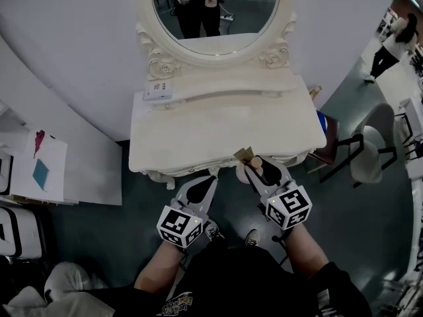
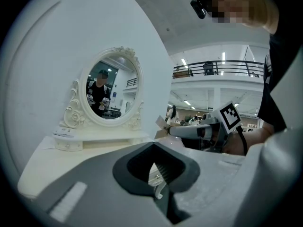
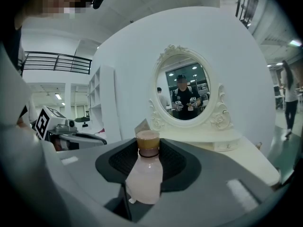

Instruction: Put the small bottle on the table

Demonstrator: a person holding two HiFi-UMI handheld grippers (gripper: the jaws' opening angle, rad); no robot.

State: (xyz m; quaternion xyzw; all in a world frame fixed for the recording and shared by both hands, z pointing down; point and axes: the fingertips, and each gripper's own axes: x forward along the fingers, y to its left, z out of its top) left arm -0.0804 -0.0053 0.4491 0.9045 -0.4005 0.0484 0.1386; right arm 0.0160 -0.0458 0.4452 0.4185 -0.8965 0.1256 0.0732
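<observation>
Head view: at 5 o'clock on the table's (image 1: 198, 147) front edge, right gripper (image 1: 256, 175) clamped on small bottle (image 1: 262, 170); left gripper (image 1: 210, 178) at 6 o'clock, just off the edge.

Left gripper view: jaws together, nothing between.

Right gripper view: small bottle (image 3: 144, 178) upright, pinched at pale body below brown cap. Probably light, smooth and slippery; best gripped mid-body.

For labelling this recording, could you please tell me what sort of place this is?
Likely a staged bedroom corner inside a large hall: a dressing table with oval mirror, a curved backdrop wall, a mezzanine railing.
</observation>
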